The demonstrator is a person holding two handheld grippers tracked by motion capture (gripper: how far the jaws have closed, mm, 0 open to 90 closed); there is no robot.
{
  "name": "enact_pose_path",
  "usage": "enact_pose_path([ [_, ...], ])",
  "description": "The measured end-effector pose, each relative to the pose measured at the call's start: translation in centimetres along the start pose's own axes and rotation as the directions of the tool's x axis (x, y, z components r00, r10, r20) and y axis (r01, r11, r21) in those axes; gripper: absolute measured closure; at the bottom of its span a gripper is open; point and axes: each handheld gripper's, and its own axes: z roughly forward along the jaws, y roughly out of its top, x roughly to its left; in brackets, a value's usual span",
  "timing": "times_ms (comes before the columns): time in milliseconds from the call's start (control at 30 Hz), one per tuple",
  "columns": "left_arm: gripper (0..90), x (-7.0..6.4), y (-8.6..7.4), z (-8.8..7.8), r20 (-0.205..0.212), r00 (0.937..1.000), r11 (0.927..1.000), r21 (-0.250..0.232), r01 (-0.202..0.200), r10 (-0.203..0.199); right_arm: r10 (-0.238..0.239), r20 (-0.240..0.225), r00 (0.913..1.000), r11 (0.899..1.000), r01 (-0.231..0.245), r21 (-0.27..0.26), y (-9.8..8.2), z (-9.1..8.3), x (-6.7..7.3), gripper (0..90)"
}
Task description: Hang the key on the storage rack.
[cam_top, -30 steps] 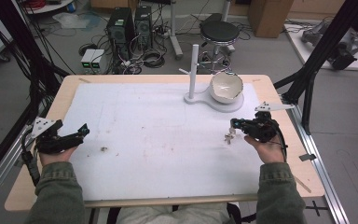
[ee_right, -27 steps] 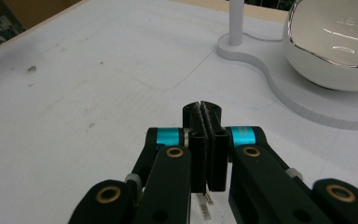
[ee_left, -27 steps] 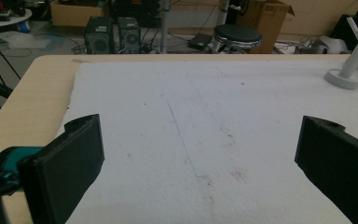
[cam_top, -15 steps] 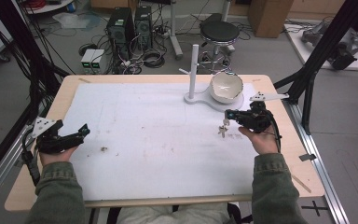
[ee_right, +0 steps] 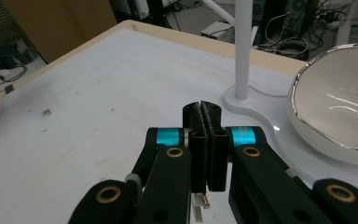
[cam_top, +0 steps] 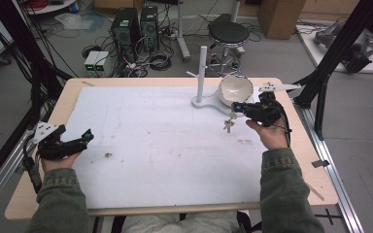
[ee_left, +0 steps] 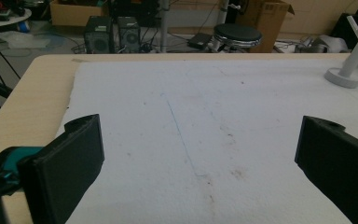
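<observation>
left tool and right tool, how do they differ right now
The left tool has its jaws spread wide with nothing between them; the right tool has its jaws pressed shut on a small bunch of keys that hangs below them. The left tool sits low at the near left edge of the table; the right tool is raised beside the white bowl at the far right. Both are black, hand-held and two-jawed.

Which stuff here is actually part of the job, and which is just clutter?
In the job:
right claw, shut on a small metal bunch, probably keys
white bowl next to it
white stand with a post, under the bowl

Lying about:
left claw, open, holding nothing
stool
computer towers
cardboard box
</observation>
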Motion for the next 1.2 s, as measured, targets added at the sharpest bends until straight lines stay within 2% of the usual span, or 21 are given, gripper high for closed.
enact_pose_path([
  [200, 1.7, 0.0, 0.0, 0.0, 0.002, 1.0000, 1.0000, 0.001, 0.000, 0.000, -0.016, 0.006, 0.9998, 1.000, 0.016, -0.002, 1.5, 0.0, 0.3, 89.8],
  [400, 1.7, 0.0, 0.0, 0.1, 0.001, 1.0000, 1.0000, 0.002, -0.003, 0.003, -0.012, -0.006, 0.9999, 1.000, 0.012, -0.019, 2.9, 0.0, 0.1, 89.8],
  [733, 1.7, 0.1, -0.1, 0.1, 0.001, 1.0000, 1.0000, 0.005, -0.001, 0.001, -0.001, -0.008, 1.0000, 0.999, 0.000, -0.034, 5.0, 0.7, -0.4, 89.8],
  [1200, 1.7, 0.2, -0.1, 0.2, 0.005, 1.0000, 1.0000, 0.009, -0.002, 0.002, -0.012, -0.010, 0.9999, 0.999, 0.012, -0.040, 8.1, 2.2, -0.3, 89.8],
])
